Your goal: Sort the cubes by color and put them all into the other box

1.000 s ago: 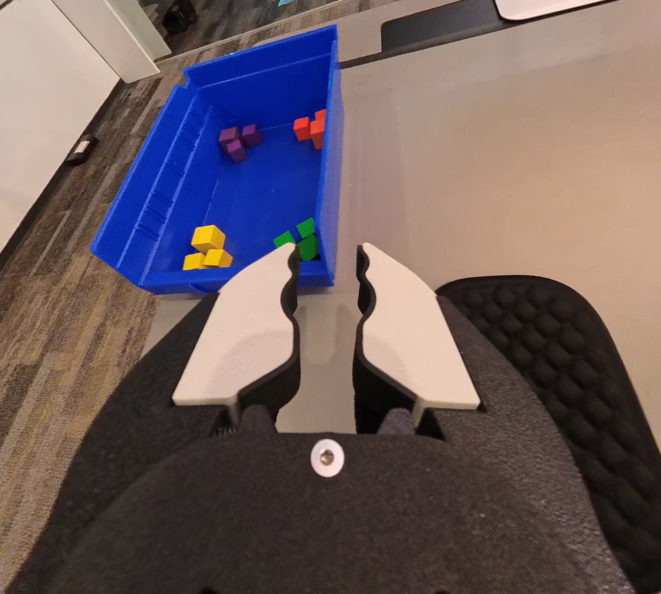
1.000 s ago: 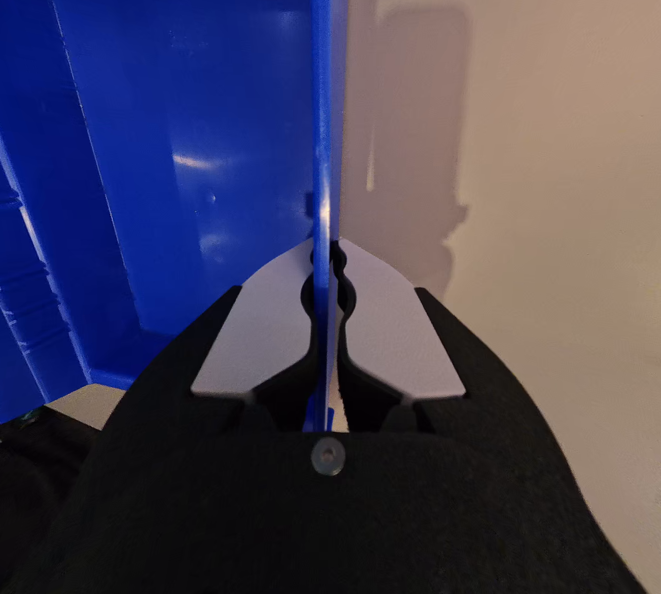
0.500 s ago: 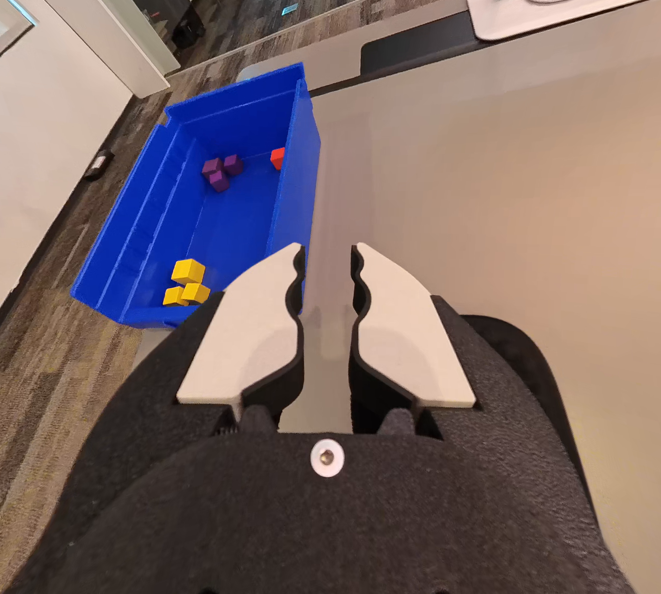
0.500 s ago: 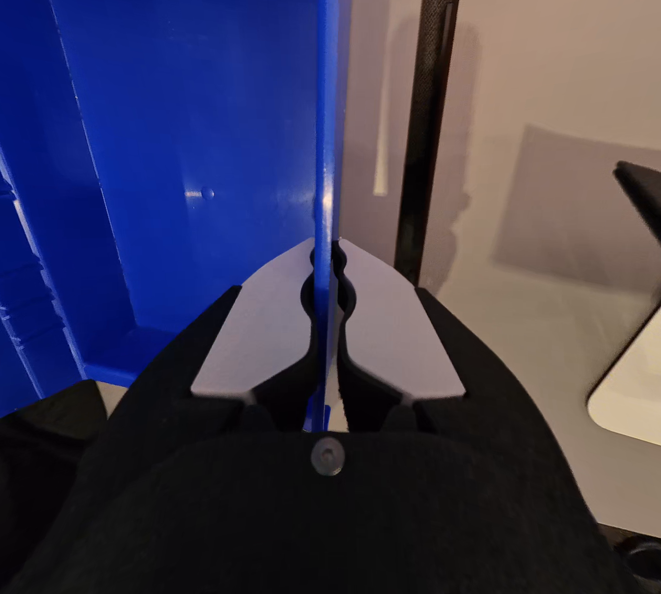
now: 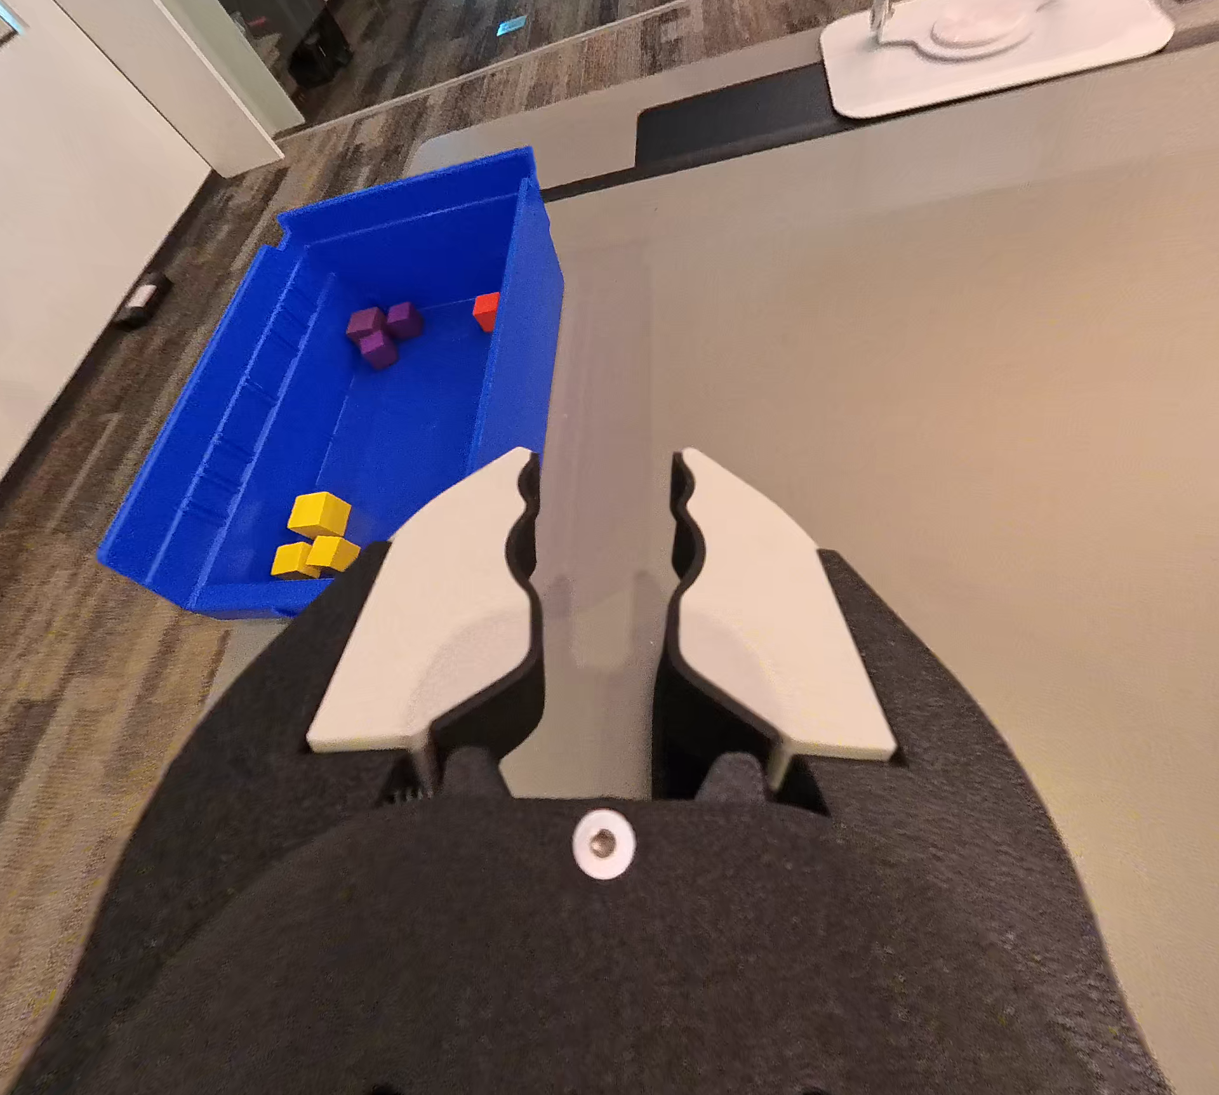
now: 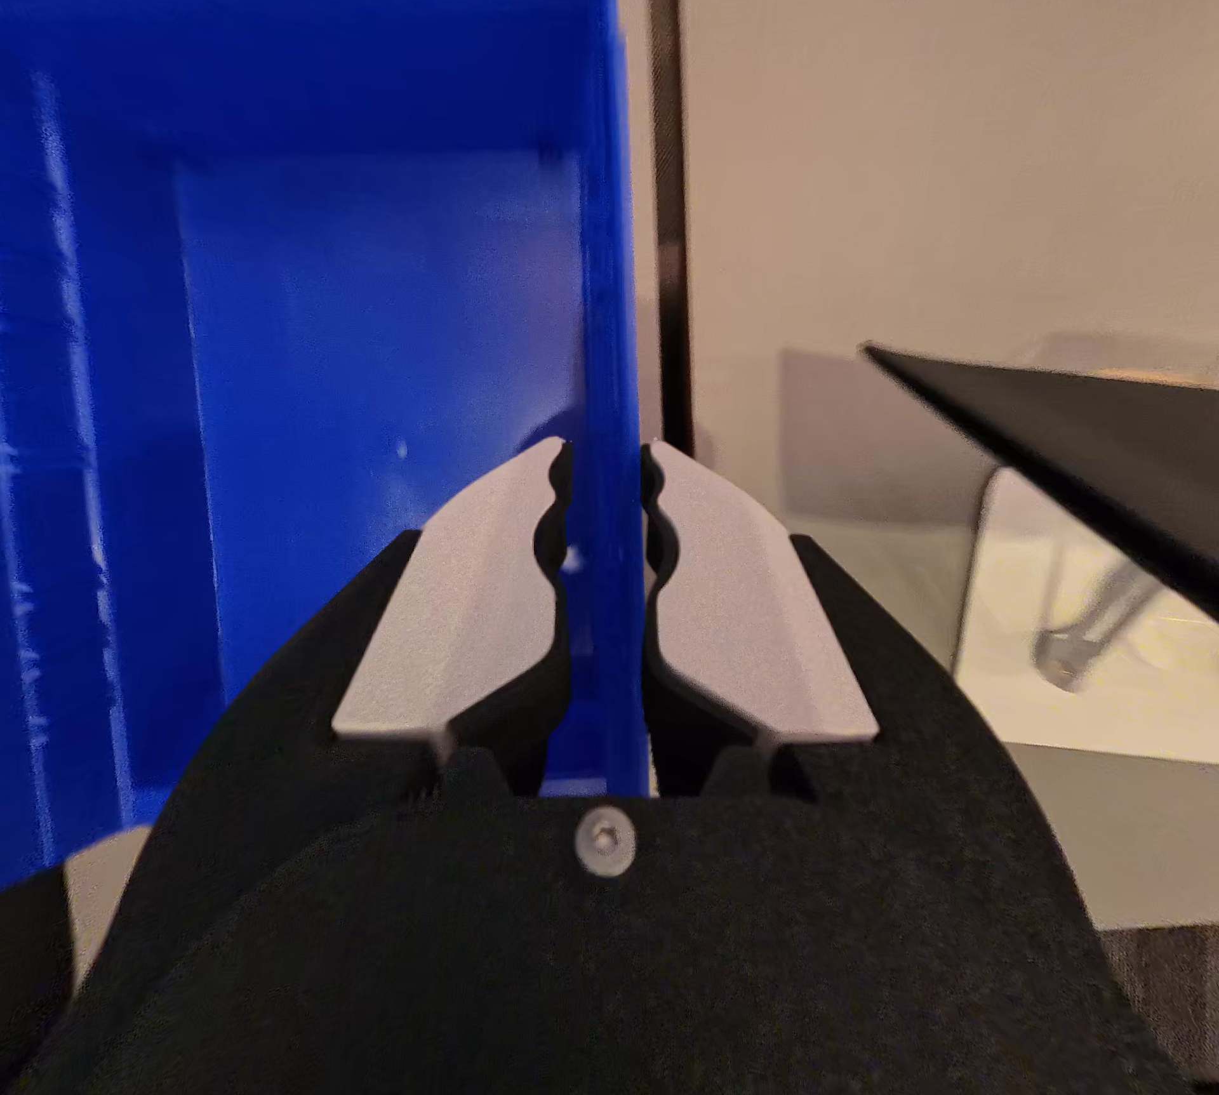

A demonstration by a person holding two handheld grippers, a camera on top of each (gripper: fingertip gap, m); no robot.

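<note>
In the left wrist view a blue box [image 5: 409, 193] sits at the table's left edge. It holds three purple cubes [image 5: 382, 328] at the far end, a red cube [image 5: 487, 308] by its right wall and three yellow cubes [image 5: 316, 532] at the near left. My left gripper [image 5: 603, 460] is open and empty, above bare table just right of that box. In the right wrist view my right gripper [image 6: 605, 450] straddles the right wall of an empty blue box [image 6: 369, 338]. Its jaws stand slightly apart from the wall, and the picture is blurred.
A white stand base [image 5: 989, 41] and a black strip [image 5: 725, 120] lie at the table's far edge. Floor lies left of the box. In the right wrist view a black slanted panel [image 6: 1088, 437] hangs over a white base [image 6: 1088, 667] to the right.
My left gripper has drawn back from the box, and the green cubes are now out of sight. My right gripper, clamped on the empty box's wall before, has opened off it.
</note>
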